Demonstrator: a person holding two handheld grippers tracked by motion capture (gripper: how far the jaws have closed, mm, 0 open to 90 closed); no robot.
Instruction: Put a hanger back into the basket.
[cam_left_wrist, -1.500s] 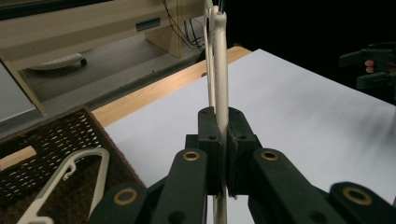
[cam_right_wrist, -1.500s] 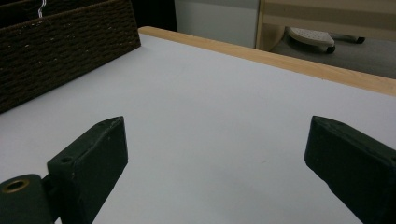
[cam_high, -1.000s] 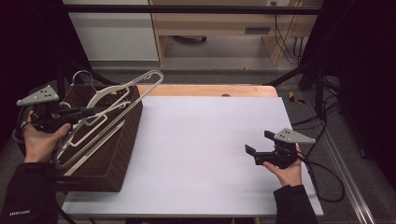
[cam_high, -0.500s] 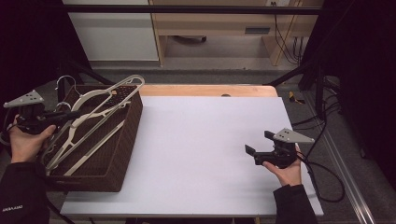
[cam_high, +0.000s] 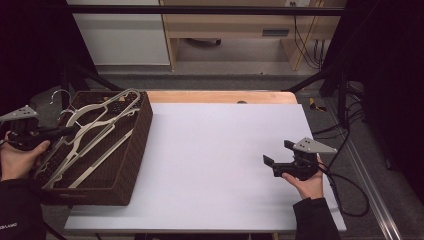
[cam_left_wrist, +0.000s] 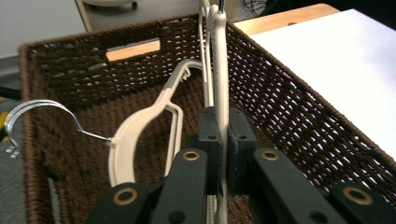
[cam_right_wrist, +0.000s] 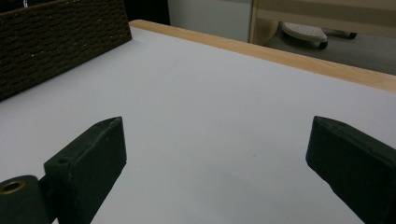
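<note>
A brown wicker basket (cam_high: 142, 126) stands at the table's left end with several cream plastic hangers in it. My left gripper (cam_high: 70, 130) reaches in over the basket's left side and is shut on the thin bar of one cream hanger (cam_high: 107, 106), which leans up toward the far rim. In the left gripper view the jaws (cam_left_wrist: 222, 126) pinch that hanger (cam_left_wrist: 220, 70) edge-on. A second hanger (cam_left_wrist: 135, 135) with a metal hook (cam_left_wrist: 28, 109) lies on the basket floor. My right gripper (cam_high: 272, 165) hovers low at the right side of the table, open and holding nothing (cam_right_wrist: 215, 135).
The white table top (cam_high: 215, 150) stretches between the basket and the right hand, with a wooden strip (cam_high: 220, 96) along its far edge. The basket's corner (cam_right_wrist: 60, 42) is at the upper left of the right gripper view. Cables (cam_high: 345, 185) trail off the table's right side.
My left gripper has pulled left and down with the hanger, so the hanger now sits lower in the basket. The right gripper has not moved.
</note>
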